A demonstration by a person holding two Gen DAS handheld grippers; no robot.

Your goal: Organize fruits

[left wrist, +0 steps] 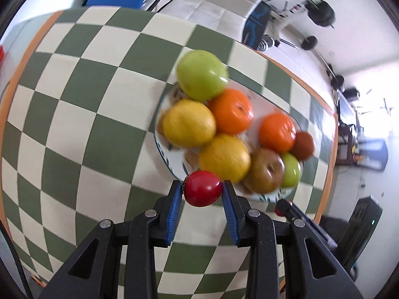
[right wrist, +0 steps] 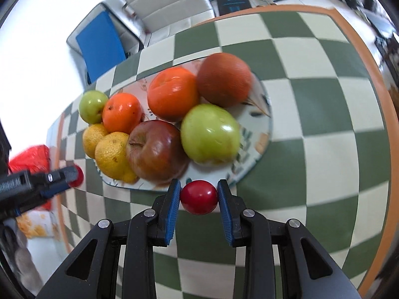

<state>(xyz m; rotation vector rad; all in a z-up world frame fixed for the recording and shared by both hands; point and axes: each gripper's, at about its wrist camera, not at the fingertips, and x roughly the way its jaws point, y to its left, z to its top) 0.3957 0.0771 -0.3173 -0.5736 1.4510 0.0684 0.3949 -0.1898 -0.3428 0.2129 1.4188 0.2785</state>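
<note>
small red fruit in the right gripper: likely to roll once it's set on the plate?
Probably. The small red fruit looks round and glossy, so it may roll or slip from the blue pads. The plate looks shallow and crowded; nestling it against the green apple should help.

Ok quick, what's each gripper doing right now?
Left gripper: shut on a small red fruit.
Right gripper: shut on another small red fruit.

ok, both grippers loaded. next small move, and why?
Probably ease the right gripper forward over the plate rim and lower before opening. Its small red fruit is clamped short of the rim, and bare plate shows beside the green apple.
</note>
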